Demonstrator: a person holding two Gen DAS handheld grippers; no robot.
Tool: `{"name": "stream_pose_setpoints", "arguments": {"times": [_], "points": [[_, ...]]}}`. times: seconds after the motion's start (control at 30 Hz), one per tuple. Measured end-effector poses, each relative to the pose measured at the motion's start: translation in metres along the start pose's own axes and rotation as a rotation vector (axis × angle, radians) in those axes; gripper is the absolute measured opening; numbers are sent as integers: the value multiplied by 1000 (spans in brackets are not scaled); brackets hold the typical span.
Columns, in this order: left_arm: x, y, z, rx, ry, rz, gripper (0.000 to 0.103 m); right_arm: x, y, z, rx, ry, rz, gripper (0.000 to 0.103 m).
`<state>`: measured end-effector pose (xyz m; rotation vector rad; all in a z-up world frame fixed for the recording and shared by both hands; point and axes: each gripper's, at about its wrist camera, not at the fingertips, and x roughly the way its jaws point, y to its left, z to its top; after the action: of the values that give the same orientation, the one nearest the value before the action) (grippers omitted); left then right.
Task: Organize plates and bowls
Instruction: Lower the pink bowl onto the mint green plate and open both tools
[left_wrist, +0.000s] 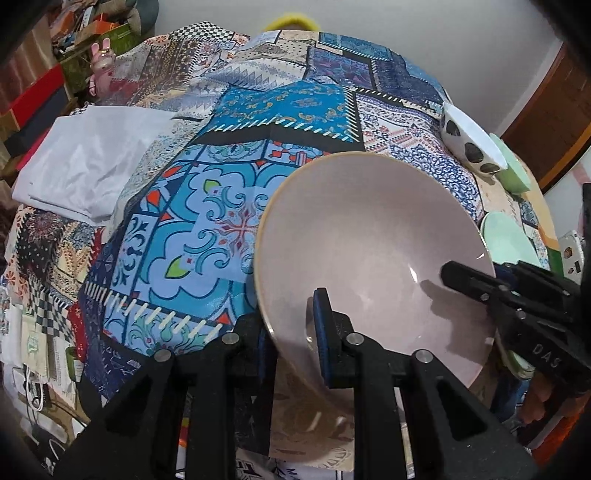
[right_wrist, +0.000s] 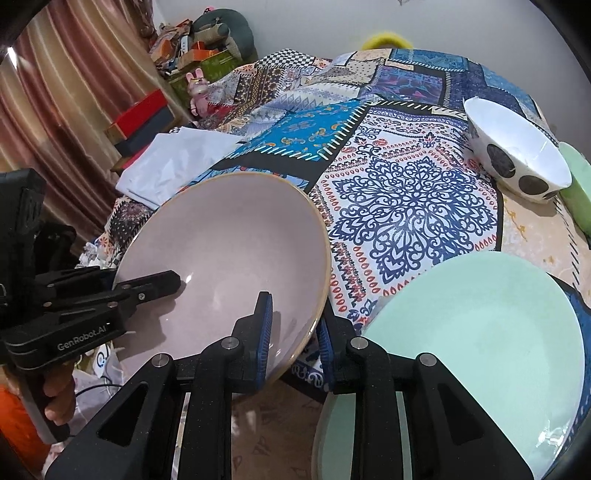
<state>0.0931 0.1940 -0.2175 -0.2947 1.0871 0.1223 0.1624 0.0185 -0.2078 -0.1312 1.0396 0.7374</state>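
Two claws, left claw (left_wrist: 291, 336) and right claw (right_wrist: 293, 341), gripping one pink bowl (right_wrist: 229, 251)

A patchwork-print tablecloth (right_wrist: 402, 206) in blues, whites and reds covers the table, rumpled toward the far side. On it, to the left, lies a folded white cloth (left_wrist: 85, 162). Behind the table rises a plain pale wall (left_wrist: 406, 18). A brownish-pink striped curtain (right_wrist: 62, 96) hangs along the left. In the far left corner, boxes are heaped: a red box (right_wrist: 138, 112), a green carton (right_wrist: 218, 62), and a pink rabbit figure (right_wrist: 197, 90) in front. A grey cushion (right_wrist: 225, 31) tops the pile. A brown wooden door (left_wrist: 550, 122) stands at the right. The light is soft and even.
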Motion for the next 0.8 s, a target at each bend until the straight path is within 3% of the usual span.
{"name": "stream_pose_setpoints", "arguments": {"times": [0.3, 0.53, 0.67, 0.8], "points": [[-31, -11, 8, 39, -80, 50, 40, -28, -10, 3, -7, -57, -25, 30], [-63, -41, 30, 94, -171, 42, 55, -65, -26, 8, -1, -141, -69, 49], [-75, -69, 44, 147, -221, 37, 63, -81, -42, 13, 2, -174, -106, 55], [-79, -97, 58, 186, -251, 27, 85, -96, -61, 17, 14, -210, -140, 62]]}}
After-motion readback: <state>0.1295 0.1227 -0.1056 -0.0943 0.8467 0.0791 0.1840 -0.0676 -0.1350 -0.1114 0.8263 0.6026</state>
